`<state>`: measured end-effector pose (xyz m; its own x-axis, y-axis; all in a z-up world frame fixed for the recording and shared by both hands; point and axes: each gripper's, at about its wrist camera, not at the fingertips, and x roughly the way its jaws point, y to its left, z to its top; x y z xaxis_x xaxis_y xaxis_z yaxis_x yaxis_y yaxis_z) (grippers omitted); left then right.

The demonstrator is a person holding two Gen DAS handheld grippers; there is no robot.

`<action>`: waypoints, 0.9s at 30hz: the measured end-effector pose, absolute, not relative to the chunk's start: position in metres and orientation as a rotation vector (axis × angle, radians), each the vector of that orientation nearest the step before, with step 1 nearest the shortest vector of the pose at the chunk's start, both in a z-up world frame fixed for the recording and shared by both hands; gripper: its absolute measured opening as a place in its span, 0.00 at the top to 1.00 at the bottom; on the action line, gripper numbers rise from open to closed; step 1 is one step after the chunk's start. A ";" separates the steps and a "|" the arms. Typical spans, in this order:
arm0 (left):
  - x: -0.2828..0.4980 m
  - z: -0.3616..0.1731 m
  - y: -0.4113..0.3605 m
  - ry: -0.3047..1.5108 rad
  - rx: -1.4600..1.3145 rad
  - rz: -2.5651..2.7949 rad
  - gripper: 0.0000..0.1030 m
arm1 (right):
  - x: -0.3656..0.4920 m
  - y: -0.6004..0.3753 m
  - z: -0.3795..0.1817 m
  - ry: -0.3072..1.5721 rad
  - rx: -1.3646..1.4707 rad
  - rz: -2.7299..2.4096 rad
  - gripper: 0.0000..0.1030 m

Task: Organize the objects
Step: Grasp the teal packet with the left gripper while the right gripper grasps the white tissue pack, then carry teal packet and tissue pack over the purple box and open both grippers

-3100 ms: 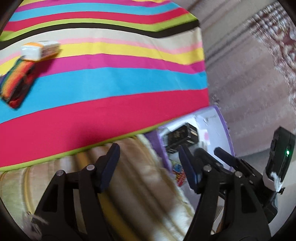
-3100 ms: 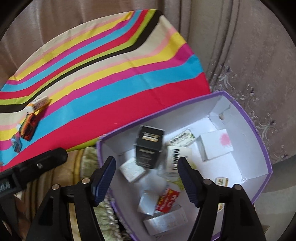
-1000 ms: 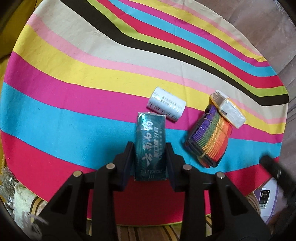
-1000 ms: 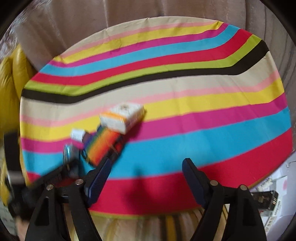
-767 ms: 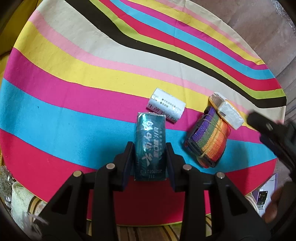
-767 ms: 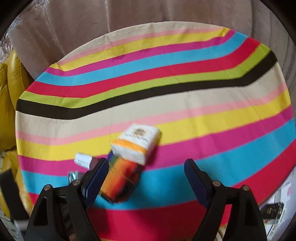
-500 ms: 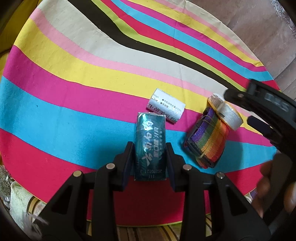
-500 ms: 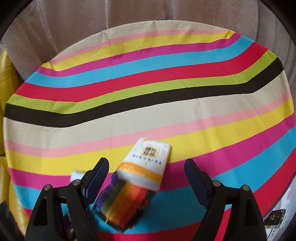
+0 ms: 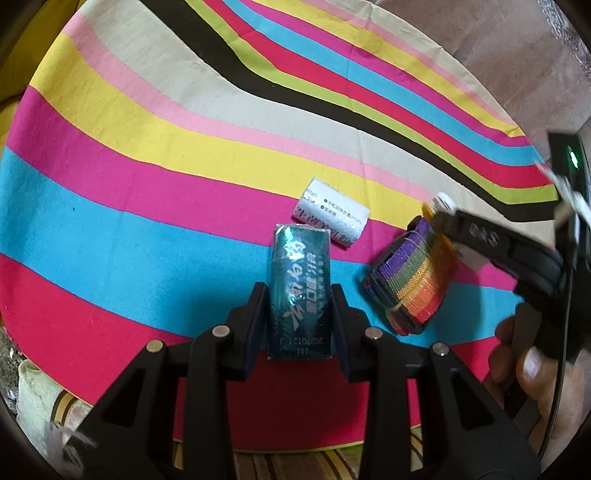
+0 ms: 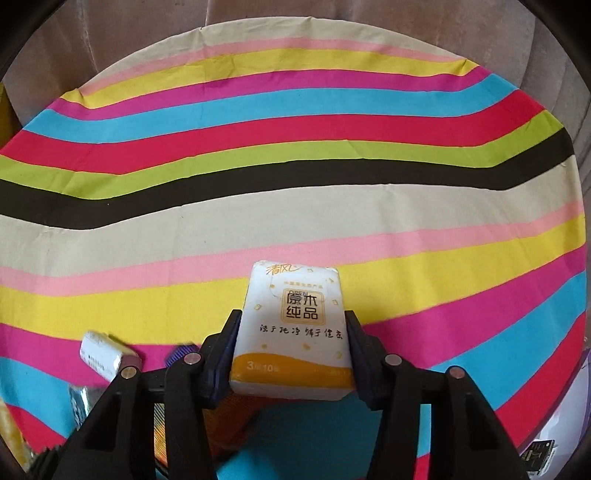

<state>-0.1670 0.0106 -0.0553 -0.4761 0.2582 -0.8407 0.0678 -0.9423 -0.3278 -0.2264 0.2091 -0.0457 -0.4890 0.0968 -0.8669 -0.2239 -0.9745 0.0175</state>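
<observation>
My left gripper (image 9: 298, 295) is shut on a teal foil-wrapped box (image 9: 299, 266), which lies lengthwise on the striped tablecloth (image 9: 147, 155). Beside it lie a small white box (image 9: 330, 218) and a rainbow strap roll (image 9: 410, 280). In the right wrist view my right gripper (image 10: 292, 328) has its jaws closing on a white and orange tissue pack (image 10: 295, 295), and both pads touch the pack's sides. The pack rests partly over the rainbow strap roll (image 10: 221, 417). The small white box (image 10: 101, 352) shows at the lower left there.
A person's hand (image 9: 532, 369) holds the right gripper's frame at the right edge of the left wrist view. A purple-rimmed box (image 10: 569, 424) peeks in at the lower right beyond the table edge. A curtain (image 10: 332, 22) hangs behind the round table.
The right gripper came in over the tissue pack from the right and lower, and its jaws narrowed onto the pack. The left gripper stayed put with the teal box in it.
</observation>
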 end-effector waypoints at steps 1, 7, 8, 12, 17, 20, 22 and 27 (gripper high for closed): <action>-0.165 -0.055 0.009 -0.498 -1.540 2.559 0.64 | -0.223 0.211 -0.045 0.194 -1.469 2.559 0.48; -0.149 -0.047 0.000 -0.544 -1.498 2.572 0.64 | -0.183 0.222 -0.042 0.220 -1.487 2.593 0.48; -0.148 -0.046 0.000 -0.544 -1.488 2.571 0.64 | -0.179 0.223 -0.042 0.214 -1.492 2.596 0.48; -0.139 -0.038 0.001 -0.562 -1.451 2.590 0.64 | -0.157 0.226 -0.038 0.229 -1.510 2.615 0.48; -0.124 -0.029 0.008 -0.574 -1.424 2.572 0.64 | -0.137 0.228 -0.035 0.229 -1.522 2.626 0.48; -0.119 -0.028 0.014 -0.575 -1.427 2.546 0.64 | -0.126 0.229 -0.032 0.220 -1.521 2.631 0.48; -0.116 -0.026 0.020 -0.565 -1.422 2.536 0.64 | -0.119 0.231 -0.029 0.208 -1.511 2.630 0.48; -0.104 -0.021 0.037 -0.530 -1.419 2.492 0.64 | -0.101 0.238 -0.026 0.203 -1.505 2.627 0.48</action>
